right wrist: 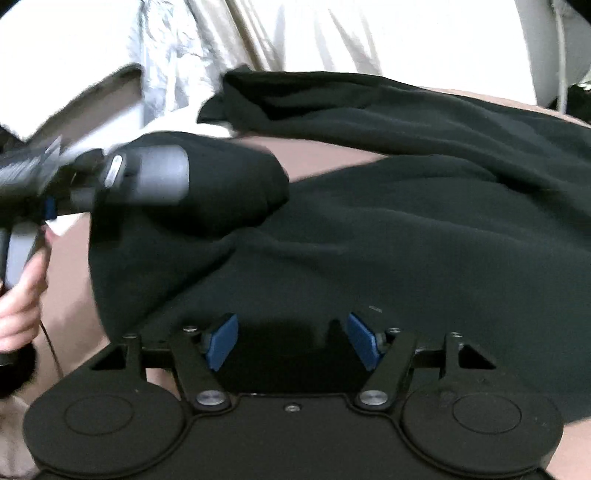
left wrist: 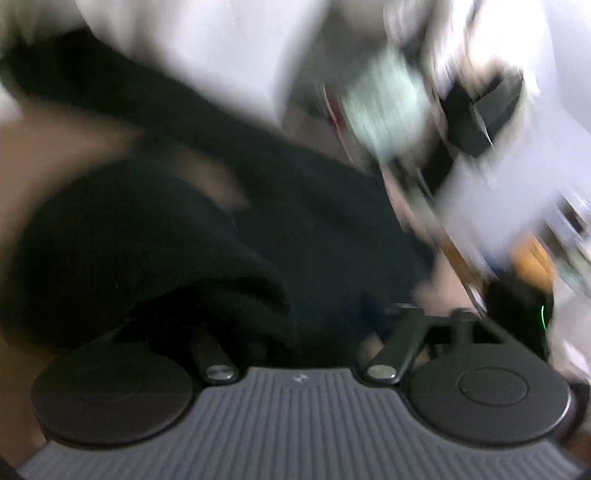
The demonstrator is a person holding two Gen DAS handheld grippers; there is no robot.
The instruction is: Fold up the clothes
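Note:
A black garment (right wrist: pixel 406 229) lies spread over a tan surface (right wrist: pixel 321 155). My right gripper (right wrist: pixel 293 338) hovers over its near edge, open, its blue pads (right wrist: pixel 221 339) wide apart with black cloth under the gap. At the left, a hand (right wrist: pixel 18 306) holds the left gripper's grey body (right wrist: pixel 155 173), and a bunched fold of the garment covers its front end. The left wrist view is blurred. There the black garment (left wrist: pixel 332 229) fills the middle. My left gripper (left wrist: pixel 310 321) has its arms spread wide, and a cloth fold (left wrist: pixel 221 295) hides its left finger.
White bedding (right wrist: pixel 369 33) and a crumpled pale sheet (right wrist: pixel 173 55) lie beyond the garment. A white cable (right wrist: pixel 561 74) hangs at the far right. In the left wrist view, blurred white cloth (left wrist: pixel 498 192) and dark clutter (left wrist: pixel 476 110) sit at the right.

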